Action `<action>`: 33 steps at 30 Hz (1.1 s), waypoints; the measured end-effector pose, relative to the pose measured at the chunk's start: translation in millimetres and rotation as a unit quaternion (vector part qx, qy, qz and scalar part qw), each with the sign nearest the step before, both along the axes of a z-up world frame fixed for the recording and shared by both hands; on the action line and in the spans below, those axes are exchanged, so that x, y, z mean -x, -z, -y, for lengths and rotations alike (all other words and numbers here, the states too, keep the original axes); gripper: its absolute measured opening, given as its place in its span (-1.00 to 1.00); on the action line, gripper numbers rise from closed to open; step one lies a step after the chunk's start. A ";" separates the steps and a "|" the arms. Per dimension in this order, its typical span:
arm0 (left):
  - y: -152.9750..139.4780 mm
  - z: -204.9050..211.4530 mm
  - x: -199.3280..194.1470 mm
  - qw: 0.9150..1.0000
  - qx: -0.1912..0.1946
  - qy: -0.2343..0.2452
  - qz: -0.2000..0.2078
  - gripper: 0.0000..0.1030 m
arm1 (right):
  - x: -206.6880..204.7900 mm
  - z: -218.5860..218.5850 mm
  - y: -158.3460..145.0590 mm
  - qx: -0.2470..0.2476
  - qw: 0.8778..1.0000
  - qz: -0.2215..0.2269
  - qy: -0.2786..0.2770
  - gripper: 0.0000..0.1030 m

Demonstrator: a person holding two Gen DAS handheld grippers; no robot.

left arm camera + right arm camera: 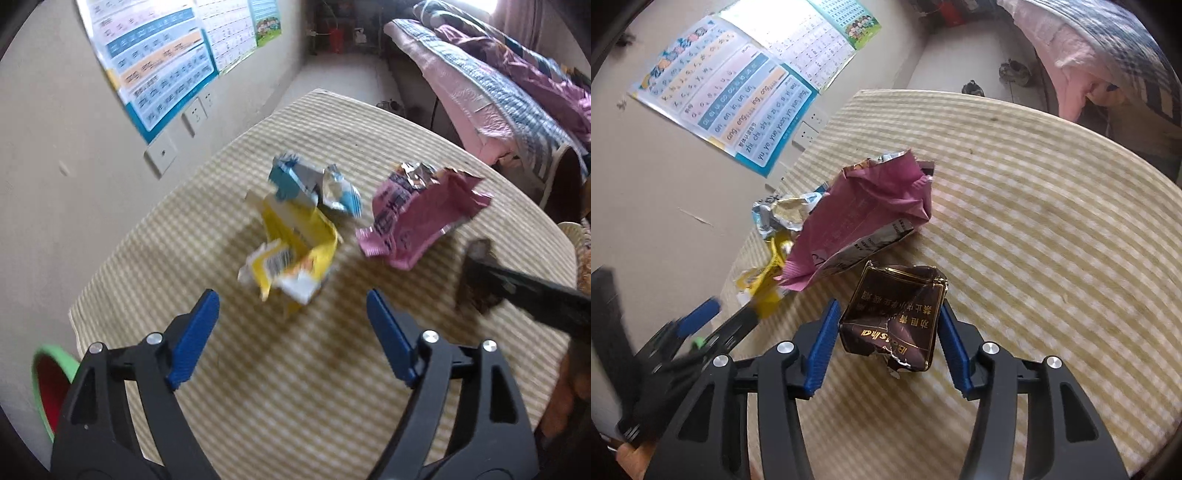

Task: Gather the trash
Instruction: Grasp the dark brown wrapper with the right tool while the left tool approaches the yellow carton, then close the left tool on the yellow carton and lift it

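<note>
Several crumpled wrappers lie on a table with a yellow checked cloth (295, 387). A yellow wrapper (291, 254) lies just ahead of my open, empty left gripper (291, 317). Behind it lies a blue and silver wrapper (317, 184), with a pink bag (417, 218) to its right. My right gripper (886, 336) has its blue pads on both sides of a dark brown packet (897, 317) resting on the cloth (1052, 258). The pink bag (871, 214), silver wrapper (779, 214) and yellow wrapper (764, 284) lie beyond it, to the left. The right gripper shows in the left wrist view (480, 273).
A green-rimmed red bin (51, 384) stands off the table's left edge. A wall with posters (155, 62) runs close along the left. A bed with quilts (517, 92) stands beyond the table at right. The left gripper appears blurred in the right wrist view (713, 325).
</note>
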State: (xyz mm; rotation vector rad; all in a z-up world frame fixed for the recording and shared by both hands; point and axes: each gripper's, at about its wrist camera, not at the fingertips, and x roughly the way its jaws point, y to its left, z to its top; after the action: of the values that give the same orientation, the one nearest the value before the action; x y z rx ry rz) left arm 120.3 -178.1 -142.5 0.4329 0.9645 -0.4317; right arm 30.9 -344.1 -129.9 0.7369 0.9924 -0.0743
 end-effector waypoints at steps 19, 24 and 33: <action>39.7 11.7 -33.5 0.999 -0.026 -0.037 -0.019 0.20 | 12.2 -2.1 -26.2 -0.013 1.000 0.016 -0.013 0.00; 32.0 12.2 -26.2 0.999 -0.028 -0.028 -0.003 0.01 | 10.1 -3.8 -24.9 -0.009 1.000 0.014 -0.015 0.01; 23.9 8.0 -23.3 0.999 -0.015 -0.028 -0.011 -0.18 | 10.9 -2.2 -24.0 -0.010 1.000 0.014 -0.013 0.01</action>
State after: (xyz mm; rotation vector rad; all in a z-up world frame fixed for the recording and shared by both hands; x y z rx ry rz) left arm 143.6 -186.2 -166.4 0.4269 1.0034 -0.3718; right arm 20.0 -341.9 -105.9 0.7408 0.9762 -0.0313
